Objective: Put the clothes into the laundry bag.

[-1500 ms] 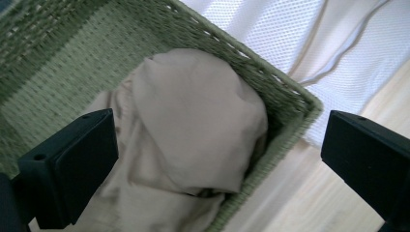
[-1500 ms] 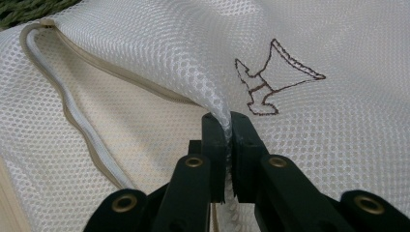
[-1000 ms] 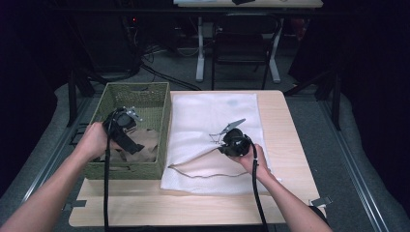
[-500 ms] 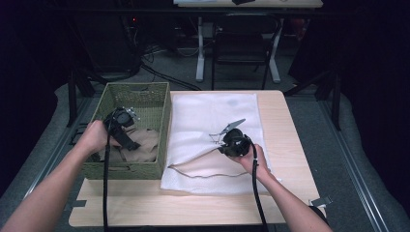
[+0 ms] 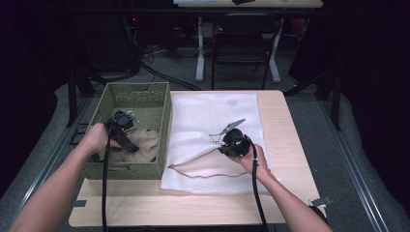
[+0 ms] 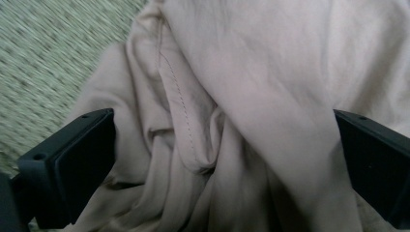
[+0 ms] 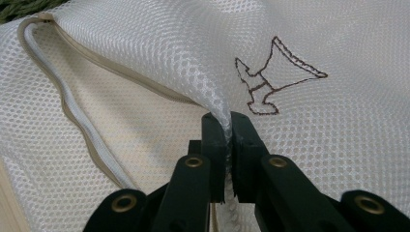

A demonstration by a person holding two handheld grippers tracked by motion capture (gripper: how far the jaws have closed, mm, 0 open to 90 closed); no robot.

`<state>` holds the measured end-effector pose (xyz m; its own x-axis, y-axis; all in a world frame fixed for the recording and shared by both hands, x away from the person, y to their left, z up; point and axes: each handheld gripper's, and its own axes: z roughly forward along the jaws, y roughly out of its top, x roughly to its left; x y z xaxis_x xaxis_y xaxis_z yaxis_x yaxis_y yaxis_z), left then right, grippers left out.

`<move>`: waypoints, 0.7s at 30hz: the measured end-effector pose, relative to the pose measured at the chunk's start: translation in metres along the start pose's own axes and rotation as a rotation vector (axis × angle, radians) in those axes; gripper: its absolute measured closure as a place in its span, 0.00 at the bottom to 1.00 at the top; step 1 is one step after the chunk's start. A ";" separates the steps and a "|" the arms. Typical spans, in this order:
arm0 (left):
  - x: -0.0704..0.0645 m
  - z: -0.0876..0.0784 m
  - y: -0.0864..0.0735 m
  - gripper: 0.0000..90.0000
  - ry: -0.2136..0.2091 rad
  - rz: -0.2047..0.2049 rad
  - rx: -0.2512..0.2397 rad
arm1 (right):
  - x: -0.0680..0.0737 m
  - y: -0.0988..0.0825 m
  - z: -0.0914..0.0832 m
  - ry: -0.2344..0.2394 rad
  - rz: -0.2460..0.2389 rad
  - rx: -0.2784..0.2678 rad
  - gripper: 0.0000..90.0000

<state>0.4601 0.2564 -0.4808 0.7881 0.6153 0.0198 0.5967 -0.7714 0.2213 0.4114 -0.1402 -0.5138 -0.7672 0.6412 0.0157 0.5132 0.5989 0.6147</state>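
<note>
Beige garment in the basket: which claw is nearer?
Left. The left claw hangs open right over the beige garment inside the green basket, one jaw on either side of its folds. The right claw is off at the white mesh bag, pinching its fabric.

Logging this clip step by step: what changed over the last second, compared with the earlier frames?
The left claw has sunk into the green basket, its open jaws now straddling the beige garment without pressing it. The right claw stayed put, shut on a pinch of the white mesh bag, keeping its zipped mouth lifted.

Dark room, grey floor (image 5: 338, 145), chair (image 5: 244, 43) behind table (image 5: 280, 116).
</note>
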 end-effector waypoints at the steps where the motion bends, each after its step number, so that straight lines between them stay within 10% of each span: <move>1: 0.000 0.002 0.000 0.00 -0.003 -0.001 0.004 | 0.000 0.000 0.000 0.000 0.000 0.000 0.96; 13: -0.004 0.019 0.003 0.00 -0.052 -0.002 0.087 | 0.000 0.000 0.000 -0.001 -0.001 0.000 0.96; 21: -0.006 0.019 -0.002 0.29 -0.065 0.003 0.069 | 0.001 0.000 0.000 -0.002 0.001 0.001 0.96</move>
<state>0.4568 0.2508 -0.4999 0.7969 0.6025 -0.0433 0.6012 -0.7842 0.1536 0.4110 -0.1398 -0.5137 -0.7658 0.6429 0.0153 0.5148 0.5986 0.6137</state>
